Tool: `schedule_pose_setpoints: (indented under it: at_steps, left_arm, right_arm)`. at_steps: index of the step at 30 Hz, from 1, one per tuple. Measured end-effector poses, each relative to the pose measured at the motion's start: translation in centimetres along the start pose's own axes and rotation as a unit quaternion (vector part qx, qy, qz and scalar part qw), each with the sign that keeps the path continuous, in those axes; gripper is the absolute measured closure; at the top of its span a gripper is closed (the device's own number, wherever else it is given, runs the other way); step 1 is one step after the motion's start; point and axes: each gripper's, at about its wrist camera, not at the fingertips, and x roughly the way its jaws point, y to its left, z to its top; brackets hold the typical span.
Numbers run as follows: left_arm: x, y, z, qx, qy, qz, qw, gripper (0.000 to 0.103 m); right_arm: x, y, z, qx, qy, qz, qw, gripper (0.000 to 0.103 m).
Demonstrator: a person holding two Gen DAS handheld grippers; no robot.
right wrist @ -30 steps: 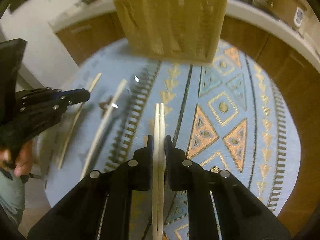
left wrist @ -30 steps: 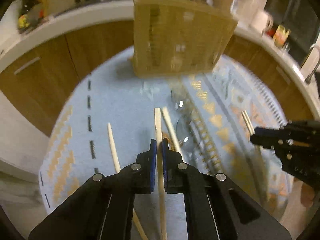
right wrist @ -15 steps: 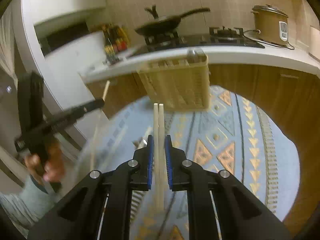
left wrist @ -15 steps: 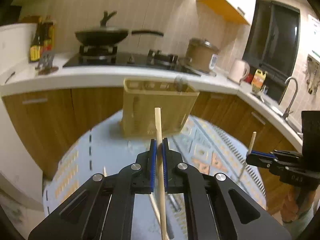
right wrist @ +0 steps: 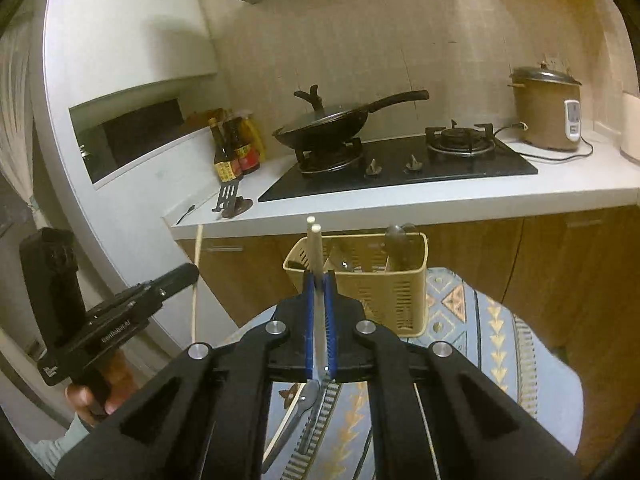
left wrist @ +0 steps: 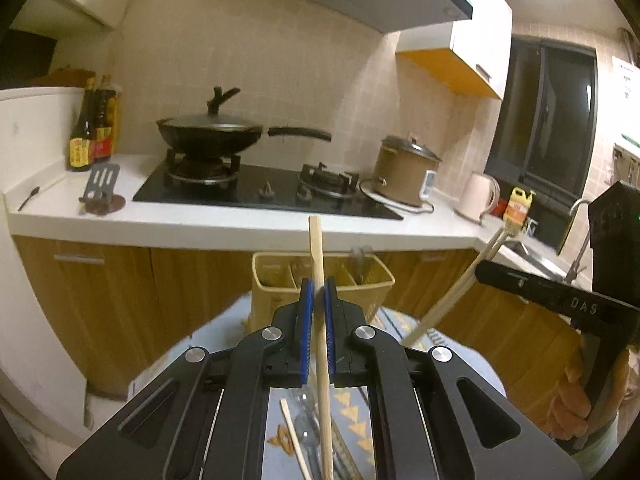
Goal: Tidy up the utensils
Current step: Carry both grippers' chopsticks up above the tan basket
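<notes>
Chopsticks are gripped in both grippers, above a round table covered with a blue patterned cloth [left wrist: 224,332]. From the left wrist view, the left gripper [left wrist: 316,284] is clenched on a single wooden chopstick [left wrist: 318,248], which stands nearly upright between the blue pads, its upper end in front of the white counter edge. Just beyond the fingertips, at the far side of the table, stands a yellow slotted utensil holder [left wrist: 276,280] with a dark spoon handle rising from its right compartment. Below the gripper body, near the bottom of the view, another loose chopstick [left wrist: 294,440] and some metal cutlery lie on the cloth. At the right, the right gripper [left wrist: 482,268] grasps a pair of chopsticks [left wrist: 452,300] slanting up to the right, with a hand [left wrist: 572,404] on its handle. From the right wrist view, the right gripper [right wrist: 319,280] is clamped on the pale pair [right wrist: 314,248], their rounded tips side by side and pointing up in front of the holder [right wrist: 376,300]. Metal cutlery lies on the cloth under this gripper. At the left, the left gripper [right wrist: 192,270] holds its thin stick [right wrist: 196,280] upright, and a hand [right wrist: 86,398] grips the handle below.
</notes>
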Motion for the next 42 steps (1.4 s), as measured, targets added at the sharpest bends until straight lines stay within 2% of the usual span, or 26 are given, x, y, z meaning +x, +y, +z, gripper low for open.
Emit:
schedule_pose_setpoints:
  at_steps: [12, 22, 26, 34, 42]
  left_arm:
    - [0.2, 0.0, 3.2, -0.001, -0.044, 0.000, 0.9990, 0.099]
    - [3.7, -0.2, 7.7, 0.017, -0.091, 0.006, 0.9957, 0.099]
    - [5.5, 0.2, 8.9, 0.016, -0.112, 0.009, 0.9935, 0.099]
    - [10.7, 1.9, 10.2, 0.006, -0.143, 0.044, 0.9887, 0.099]
    - [15.1, 3.8, 9.2, -0.008, -0.153, 0.077, 0.9853, 0.099]
  right_arm:
    - [-0.9, 1.2, 1.2, -0.030, -0.005, -0.015, 0.999, 0.099]
    - [0.0, 1.7, 4.9, -0.054, -0.027, -0.023, 0.998, 0.099]
    - [1.1, 1.5, 6.9, -0.062, -0.038, -0.031, 0.997, 0.100]
    - [4.6, 0.6, 9.9, -0.072, -0.052, -0.050, 0.995, 0.100]
    - [9.7, -0.4, 9.8, -0.090, -0.037, -0.086, 0.992, 0.099]
